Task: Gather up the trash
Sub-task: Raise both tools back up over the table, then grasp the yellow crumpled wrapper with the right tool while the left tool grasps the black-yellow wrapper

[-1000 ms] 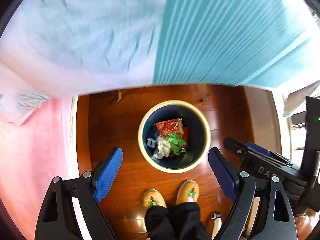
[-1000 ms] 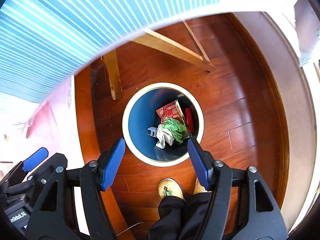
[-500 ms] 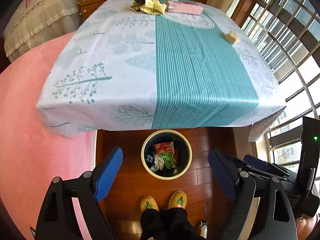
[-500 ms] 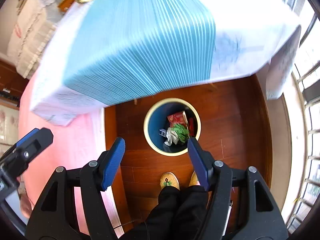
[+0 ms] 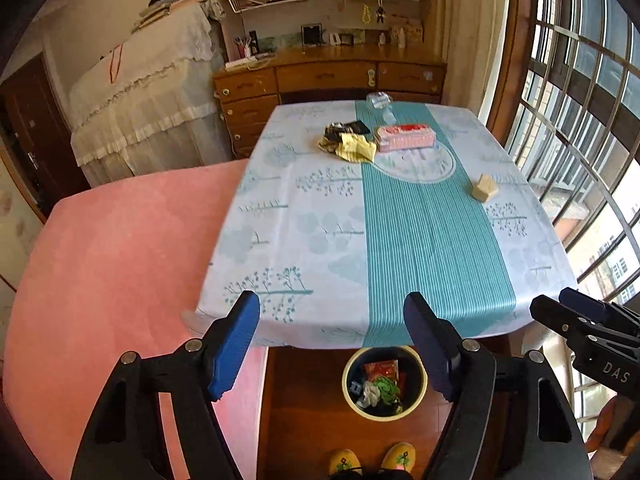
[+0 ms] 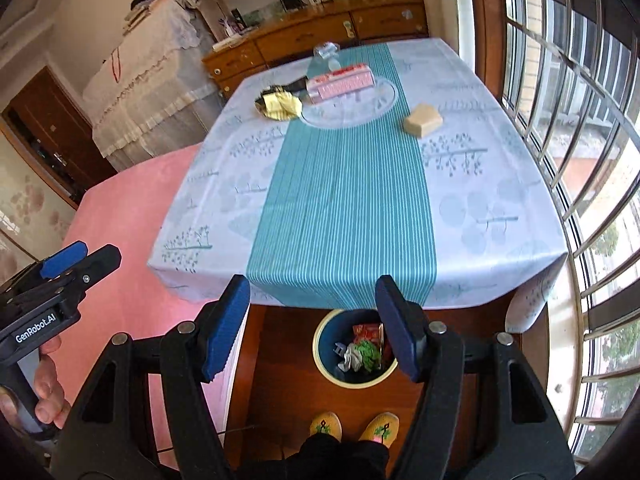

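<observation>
Striped teal cloth on table [image 5: 400,240], round bin [image 5: 352,400] — crumpled wrappers [image 5: 380,388] inside

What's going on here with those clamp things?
A person holds a gripper in each hand, tidying up trash. The left gripper and right gripper are both open and empty above a trash bin that already holds wrappers. A yellow crumpled wrapper, a pink box and a tan block sit on the table.
</observation>
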